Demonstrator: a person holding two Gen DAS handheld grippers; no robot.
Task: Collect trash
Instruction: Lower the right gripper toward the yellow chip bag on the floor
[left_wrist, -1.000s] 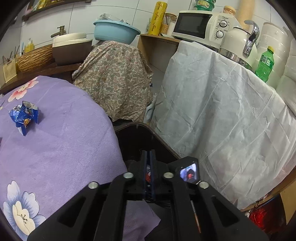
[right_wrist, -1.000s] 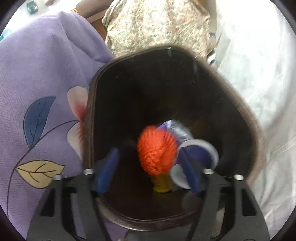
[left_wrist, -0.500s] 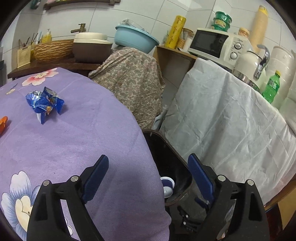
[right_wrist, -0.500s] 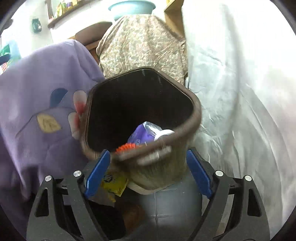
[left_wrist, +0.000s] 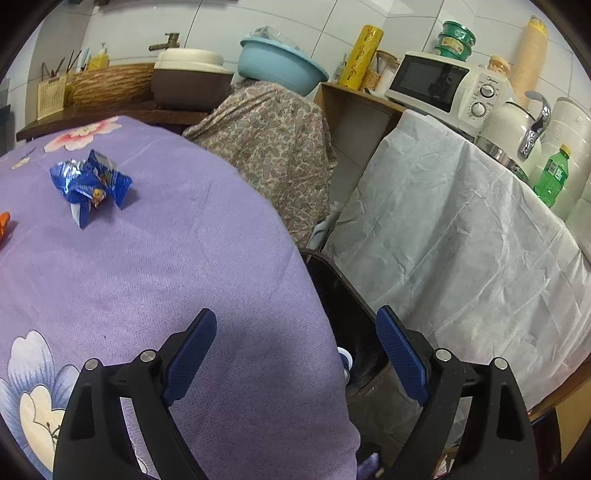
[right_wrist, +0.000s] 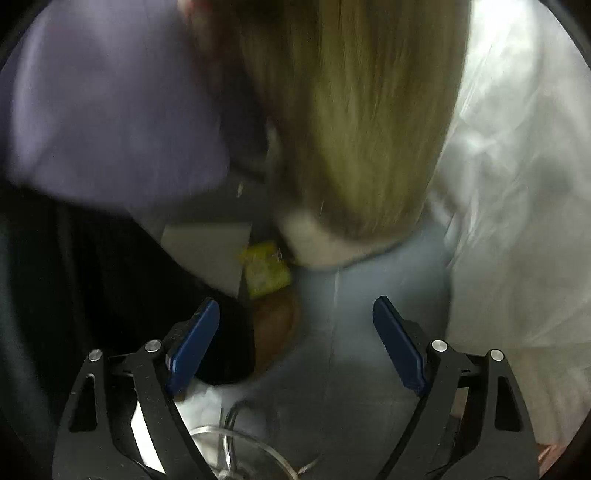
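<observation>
Both our claws gape wide and hold nothing: the left gripper (left_wrist: 295, 350) hangs over the table edge beside the bin (left_wrist: 343, 306) at lower centre, while the right gripper (right_wrist: 295, 343) shows only a blurred floor view. We judge the risk is the yellow scrap (right_wrist: 266, 273) lying outside the bin being overlooked, or the light crumpled blue wrapper (left_wrist: 90, 184) at upper left skidding from an off-centre pinch. We count one blue wrapper, one orange piece (left_wrist: 3, 223) at the left edge, one bin.
</observation>
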